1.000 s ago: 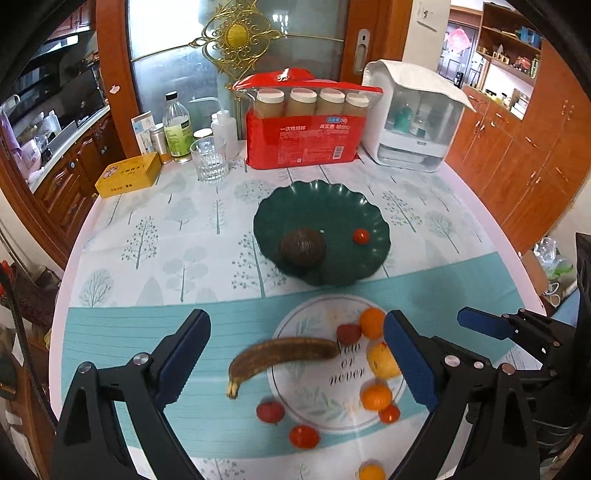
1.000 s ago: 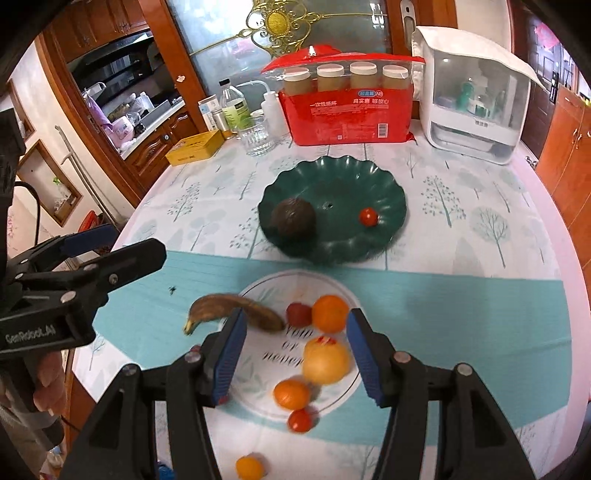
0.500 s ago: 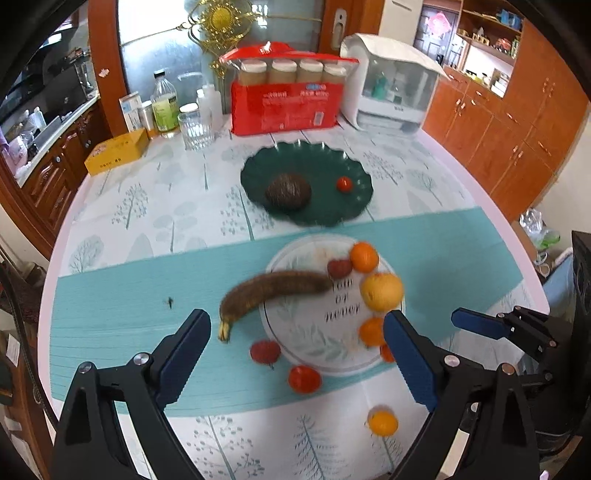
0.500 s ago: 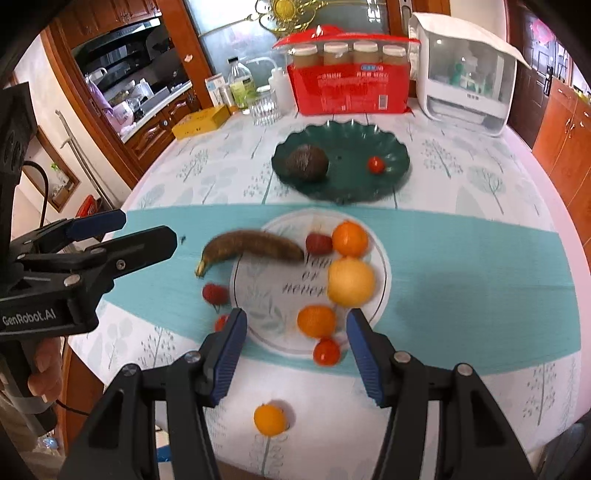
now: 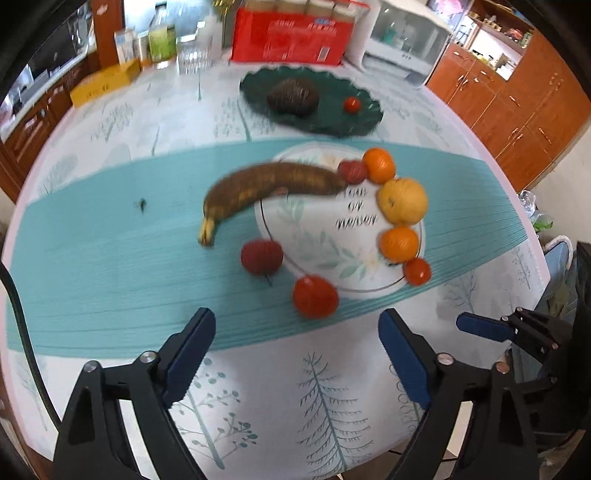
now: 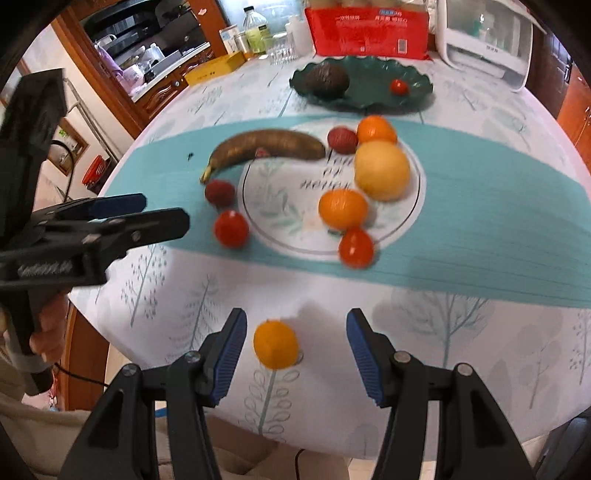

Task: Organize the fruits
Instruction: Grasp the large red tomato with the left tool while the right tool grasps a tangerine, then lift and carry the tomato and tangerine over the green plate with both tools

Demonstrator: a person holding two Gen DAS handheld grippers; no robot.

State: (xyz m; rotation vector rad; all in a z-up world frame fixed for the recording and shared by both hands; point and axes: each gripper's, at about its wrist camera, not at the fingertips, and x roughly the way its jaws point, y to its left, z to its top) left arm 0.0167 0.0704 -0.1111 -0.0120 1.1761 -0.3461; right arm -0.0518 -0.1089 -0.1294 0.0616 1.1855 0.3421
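Note:
A dark green plate (image 5: 354, 122) (image 6: 413, 99) at the back holds an avocado (image 5: 292, 97) and a small tomato (image 5: 351, 104). In front of it a brown banana (image 5: 266, 186) (image 6: 266, 147), oranges (image 5: 399, 243), a yellow fruit (image 5: 402, 201) (image 6: 382, 170), red fruits and tomatoes (image 5: 315, 296) lie around a round printed motif on the cloth. My left gripper (image 5: 295, 354) is open and empty near the front edge. My right gripper (image 6: 295, 350) is open, with a small orange (image 6: 275, 345) on the table between its fingers, not gripped.
A red pack of jars (image 5: 291, 35), a white container (image 6: 484, 48), a glass (image 5: 194, 55), bottles and a yellow box (image 5: 105, 81) stand at the back. The table's front edge is close below both grippers. My left gripper shows at the left of the right wrist view (image 6: 122, 218).
Both grippers have pulled back toward the table's front edge. The small orange now lies between my right gripper's fingers. Both stay open.

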